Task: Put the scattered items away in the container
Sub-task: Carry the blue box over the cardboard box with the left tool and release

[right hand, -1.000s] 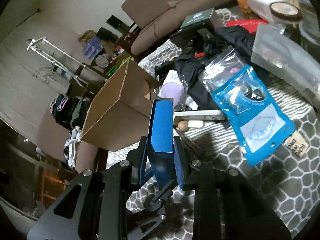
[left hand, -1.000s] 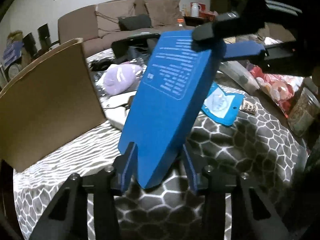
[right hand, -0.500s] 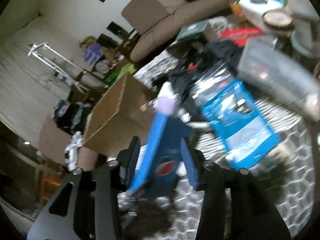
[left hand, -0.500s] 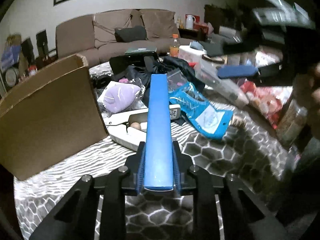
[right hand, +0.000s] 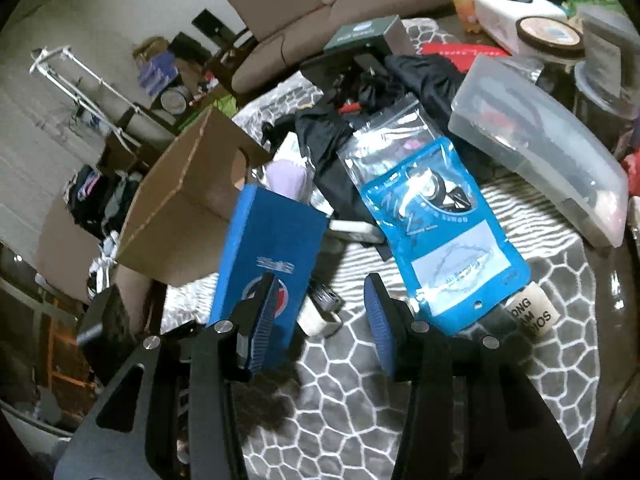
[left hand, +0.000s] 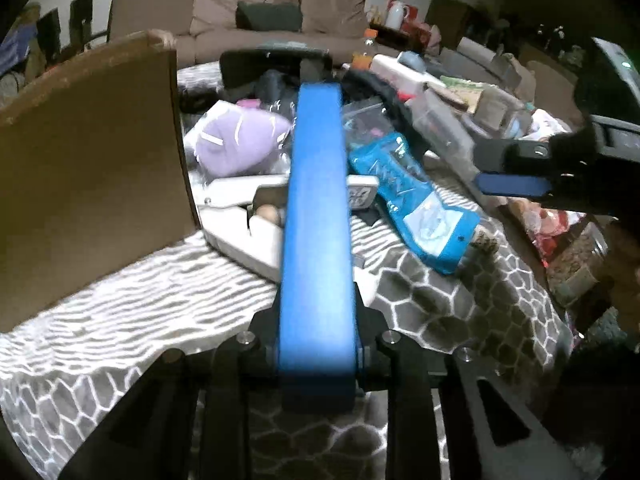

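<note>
- Nearest in the left wrist view: left gripper (left hand: 316, 354) pinching the blue box (left hand: 316, 216) by its narrow edge, both jaws pressed against its flat sides, the box jutting forward and up, clear of the cloth.
- Nearest in the right wrist view: right gripper (right hand: 320, 320) with jaws spread and nothing between them; ribbed blue pads (right hand: 380, 320) bare. Same blue box (right hand: 268, 256) seen just left of the left-hand jaw, logo face showing, not gripped from this side.
- Below both: grey honeycomb-patterned tablecloth (left hand: 440, 320), giving way to a wavy striped pattern closer to the carton.
- Just beyond the box tip: white tray-like item (left hand: 248, 236) lying flat on the cloth, with a small round brownish object in it.
- Right of that: blue resealable pouch (right hand: 436, 236) flat on the cloth, a clear zip bag (right hand: 384, 136) overlapping its upper end, and a small printed tag (right hand: 532, 312) at its lower corner.
- Left, near: open cardboard box (left hand: 92, 160), standing on the cloth, its flap upright; inside not visible from the left wrist view.
- Behind the tray: lilac plush item in plastic wrap (left hand: 240, 140), next to dark clothing (right hand: 400, 76).
- Right side: frosted plastic container (right hand: 540, 152) lying on its side.
- Farthest: brown sofa (left hand: 280, 20) against the wall.
</note>
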